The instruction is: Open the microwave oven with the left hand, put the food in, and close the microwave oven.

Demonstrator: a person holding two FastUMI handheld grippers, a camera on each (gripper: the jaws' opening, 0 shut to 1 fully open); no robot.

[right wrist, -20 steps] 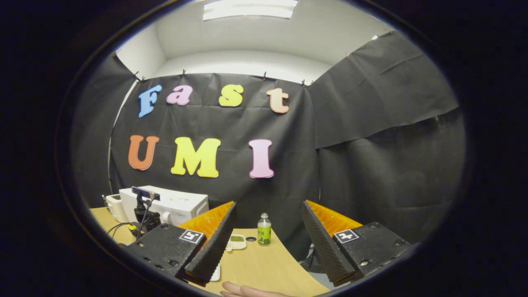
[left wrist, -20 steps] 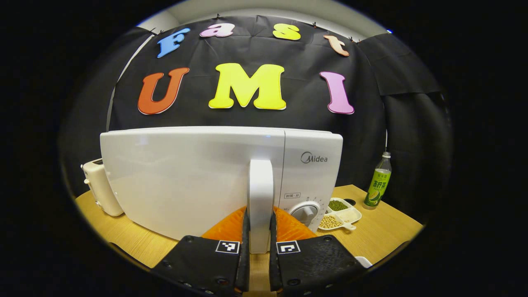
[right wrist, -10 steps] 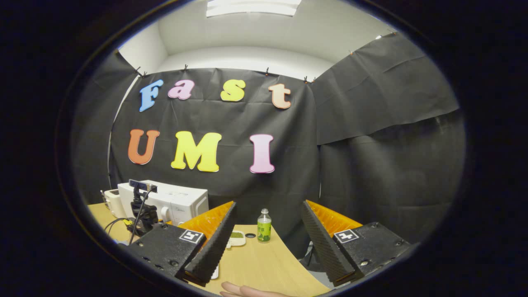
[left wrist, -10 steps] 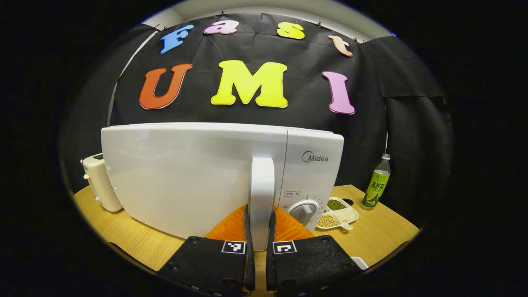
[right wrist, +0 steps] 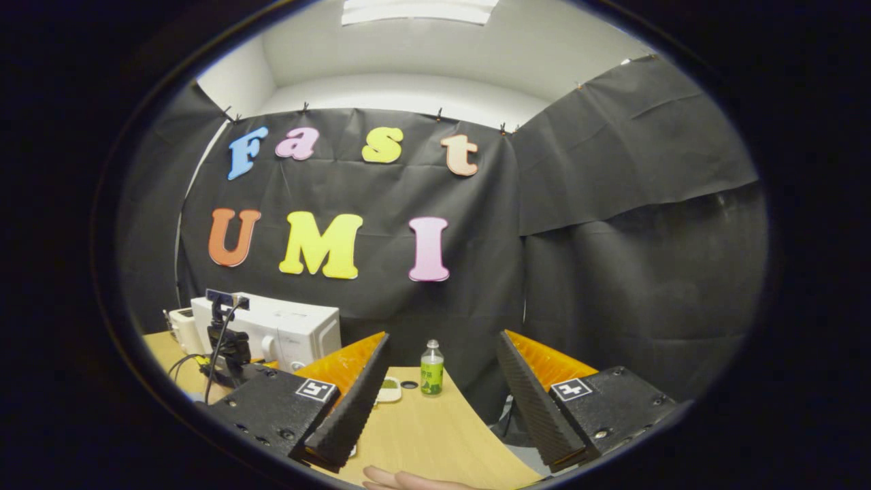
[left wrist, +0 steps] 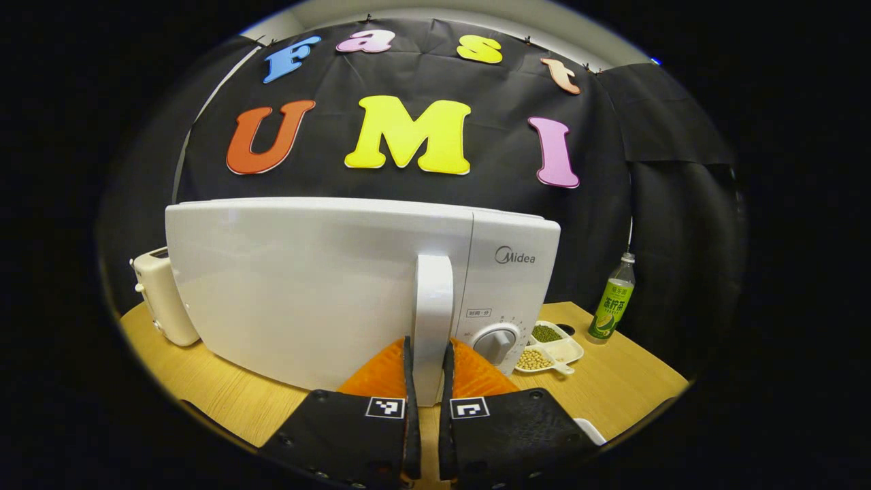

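Right now the left hand-held gripper [left wrist: 427, 381] is pinching the handle [left wrist: 433, 320] of the microwave [left wrist: 354, 292], with one finger pressed on each side of it. The handle is a tall white bar that stands straight up and down, and the fingers reach at it from the front, low down on the bar. The door [left wrist: 306, 286] looks shut, flat against the front of the box. The handle sits at the right edge of the door, next to the round knob [left wrist: 495, 338], so I think the door hangs from its left edge and has to swing toward the person and off to the left. That means the pull should come back along the fingers, not sideways. The food is in a small white dish [left wrist: 548, 349] with beans in it, on the surface just to the right of the microwave, close to a green bottle [left wrist: 612, 306]. A toaster [left wrist: 160, 296] stands on the far left. The right hand-held gripper [right wrist: 435, 395] is held up over the surface with its fingers spread wide and nothing between them. From there the microwave [right wrist: 272, 330] is well off to the left, and the dish [right wrist: 389, 389] and the bottle [right wrist: 431, 369] lie ahead of it. So the right one looks better placed for the dish, while the left one is busy with the door.
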